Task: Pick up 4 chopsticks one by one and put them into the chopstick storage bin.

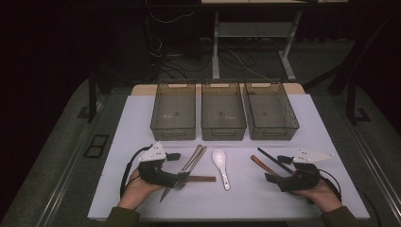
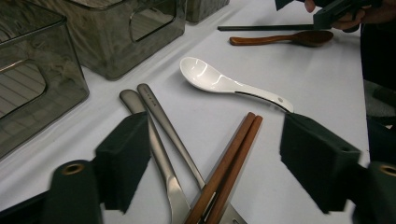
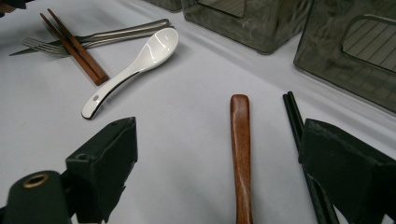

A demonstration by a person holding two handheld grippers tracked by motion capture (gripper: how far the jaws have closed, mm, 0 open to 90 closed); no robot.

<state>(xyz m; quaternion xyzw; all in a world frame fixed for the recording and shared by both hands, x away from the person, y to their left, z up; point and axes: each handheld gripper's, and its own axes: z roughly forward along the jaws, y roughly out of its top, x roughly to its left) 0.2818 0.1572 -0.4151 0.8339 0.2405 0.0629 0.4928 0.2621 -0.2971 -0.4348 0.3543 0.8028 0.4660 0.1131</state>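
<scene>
On the white table (image 1: 142,118) lie a steel knife and fork (image 1: 189,165), brown chopsticks (image 1: 201,178), a white ceramic spoon (image 1: 221,163), a wooden spoon (image 1: 262,165) and black chopsticks (image 1: 274,161). My left gripper (image 1: 177,182) rests open at the knife and fork; in its own view the left gripper (image 2: 215,163) straddles the steel handles (image 2: 161,126) and brown chopsticks (image 2: 229,163). My right gripper (image 1: 272,178) is open by the wooden spoon; in its view the right gripper (image 3: 219,163) frames the wooden spoon handle (image 3: 241,149) with black chopsticks (image 3: 299,135) by the right jaw.
Three empty smoky plastic bins (image 1: 174,111), (image 1: 222,111), (image 1: 270,111) stand in a row at the back of the table. A desk frame and cables (image 1: 222,52) sit on the floor beyond.
</scene>
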